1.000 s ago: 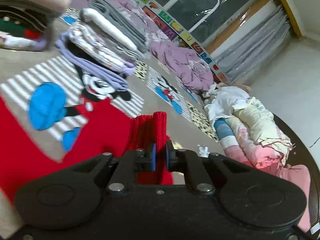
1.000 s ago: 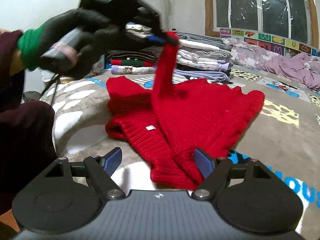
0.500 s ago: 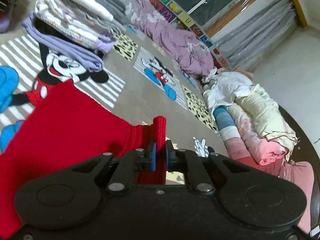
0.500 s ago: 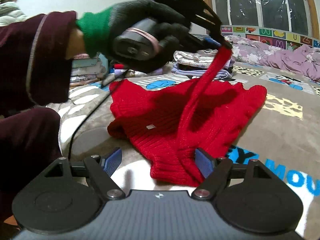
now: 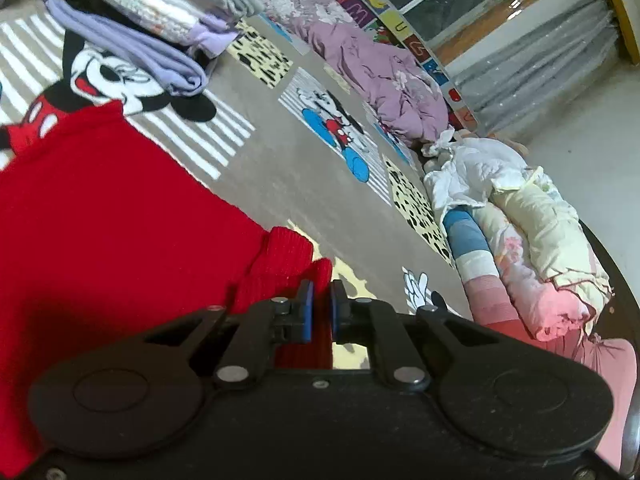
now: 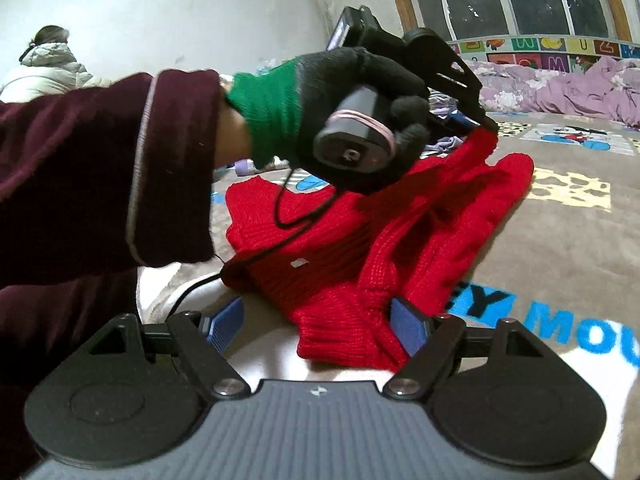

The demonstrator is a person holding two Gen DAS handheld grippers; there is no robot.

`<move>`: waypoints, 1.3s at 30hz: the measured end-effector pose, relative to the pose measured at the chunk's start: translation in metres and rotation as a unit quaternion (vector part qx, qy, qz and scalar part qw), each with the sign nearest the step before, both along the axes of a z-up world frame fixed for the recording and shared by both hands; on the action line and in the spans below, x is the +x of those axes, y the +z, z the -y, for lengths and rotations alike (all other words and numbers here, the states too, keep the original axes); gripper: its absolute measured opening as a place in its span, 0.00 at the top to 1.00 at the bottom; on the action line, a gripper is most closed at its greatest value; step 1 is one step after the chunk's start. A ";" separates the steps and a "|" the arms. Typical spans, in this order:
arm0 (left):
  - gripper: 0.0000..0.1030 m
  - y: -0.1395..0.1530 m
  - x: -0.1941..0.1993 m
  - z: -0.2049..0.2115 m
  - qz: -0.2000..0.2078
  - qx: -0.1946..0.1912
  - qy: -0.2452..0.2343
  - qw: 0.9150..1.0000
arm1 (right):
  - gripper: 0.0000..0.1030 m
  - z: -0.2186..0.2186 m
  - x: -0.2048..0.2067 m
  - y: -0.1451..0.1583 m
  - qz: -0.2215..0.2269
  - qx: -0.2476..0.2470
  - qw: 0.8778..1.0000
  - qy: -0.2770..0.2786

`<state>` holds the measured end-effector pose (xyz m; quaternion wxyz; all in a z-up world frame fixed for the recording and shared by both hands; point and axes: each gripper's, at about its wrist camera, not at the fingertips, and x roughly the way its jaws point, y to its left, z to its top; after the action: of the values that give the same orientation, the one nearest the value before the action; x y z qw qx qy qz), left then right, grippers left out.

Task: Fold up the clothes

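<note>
Pinching red sweater (image 6: 360, 248) cuff (image 5: 320, 276): left gripper (image 5: 319, 306) fingers clamped; right gripper (image 6: 316, 322) fingers wide, empty.

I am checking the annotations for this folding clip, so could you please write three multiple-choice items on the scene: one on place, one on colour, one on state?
1. Where does the red sweater lie?
A. on the cartoon-print blanket
B. on a chair
C. in a basket

2. What colour are the gripper pads?
A. yellow
B. blue
C. white

3. The left hand-held gripper is:
A. open, empty
B. out of view
C. shut on a sweater sleeve

Key: 1 A, sweater spread on blanket. 2 B, pads show blue. 3 C, red knit pinched between pads.
</note>
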<state>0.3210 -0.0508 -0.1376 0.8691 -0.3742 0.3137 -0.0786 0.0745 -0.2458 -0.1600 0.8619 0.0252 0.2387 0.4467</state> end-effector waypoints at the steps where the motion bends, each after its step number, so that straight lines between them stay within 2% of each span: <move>1: 0.94 -0.002 0.002 0.001 0.000 0.000 0.001 1.000 | 0.23 0.001 0.000 0.000 -0.001 0.002 1.000 0.000; 6: 0.94 -0.013 0.011 0.008 -0.012 0.002 0.009 1.000 | 0.23 0.008 0.002 0.000 -0.013 0.015 1.000 -0.004; 11: 0.94 -0.015 0.029 0.021 -0.041 0.043 -0.001 0.998 | 0.23 0.020 0.007 -0.002 -0.030 0.033 0.999 -0.016; 17: 0.93 -0.014 0.040 0.034 -0.067 0.085 -0.013 0.994 | 0.23 0.022 0.008 -0.005 -0.041 0.029 0.999 -0.019; 19: 0.89 -0.009 0.040 0.036 -0.067 0.095 -0.022 0.993 | 0.23 0.020 0.006 -0.005 -0.040 0.025 0.999 -0.015; 21: 0.75 0.002 0.032 0.033 -0.051 0.100 -0.031 0.993 | 0.23 0.020 0.005 -0.004 -0.038 0.019 0.999 -0.014; 23: 0.75 0.018 0.018 0.025 -0.023 0.110 -0.037 0.993 | 0.23 0.025 0.006 -0.001 -0.031 0.019 0.999 -0.023; 25: 0.72 0.031 0.005 0.015 -0.004 0.125 -0.043 0.991 | 0.23 0.031 0.006 0.004 -0.012 0.023 0.999 -0.045; 29: 0.69 0.034 -0.010 -0.012 -0.001 0.168 -0.051 0.985 | 0.24 0.026 -0.002 0.018 0.052 0.022 0.996 -0.071; 32: 0.58 0.019 -0.012 -0.030 -0.022 0.156 -0.079 0.984 | 0.24 0.006 -0.010 0.026 0.102 0.008 0.993 -0.061; 36: 0.58 0.000 -0.016 -0.035 -0.034 0.127 -0.106 0.986 | 0.24 -0.026 -0.015 0.028 0.147 -0.026 0.988 -0.038; 39: 0.63 -0.009 -0.016 -0.031 -0.029 0.103 -0.126 0.986 | 0.25 -0.041 -0.009 0.024 0.154 -0.050 0.986 -0.031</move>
<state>0.3048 -0.0203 -0.1463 0.8768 -0.2421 0.3898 -0.1436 0.0656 -0.2048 -0.1361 0.9018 -0.0799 0.1239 0.4061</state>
